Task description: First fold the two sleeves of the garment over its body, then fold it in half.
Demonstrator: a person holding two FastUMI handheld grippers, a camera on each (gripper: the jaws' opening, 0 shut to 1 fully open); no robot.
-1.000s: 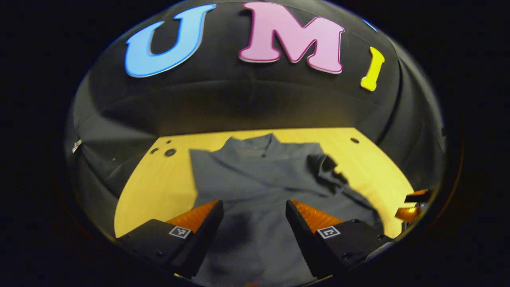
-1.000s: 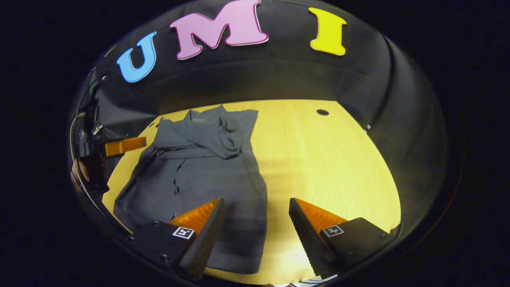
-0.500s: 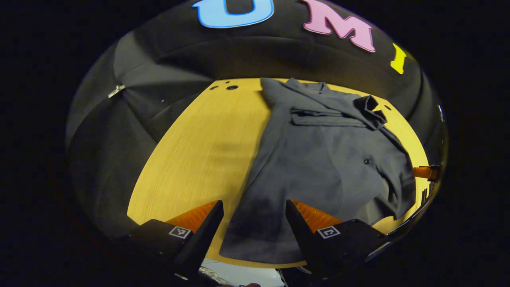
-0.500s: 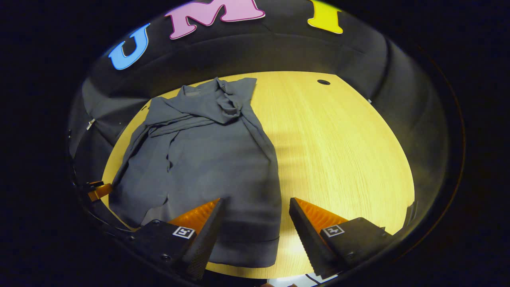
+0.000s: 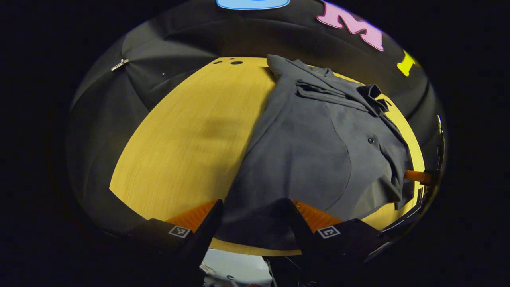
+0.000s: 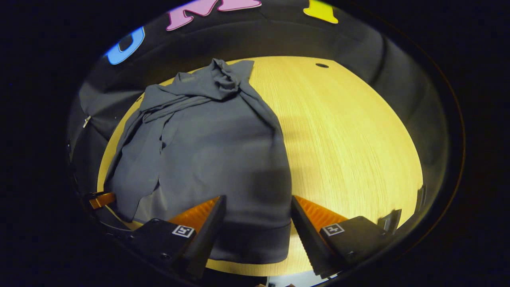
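The grey shirt (image 5: 314, 151) lies flat on the yellow table (image 5: 187, 143), collar at the far end and hem at the near edge. Both sleeves (image 6: 187, 101) already lie folded across the chest — one as a flat band, the other bunched up near the collar (image 5: 372, 97). So the sleeve step looks done, and the fold in half is what remains, since the body lies at full length.

The left claw (image 5: 255, 229) and the right claw (image 6: 257, 229) each sit at a near hem corner, fingers spread wide with the hem cloth between them, not pinched. I judge they are placed to grip the hem — the bunched sleeve may slip when it lifts.
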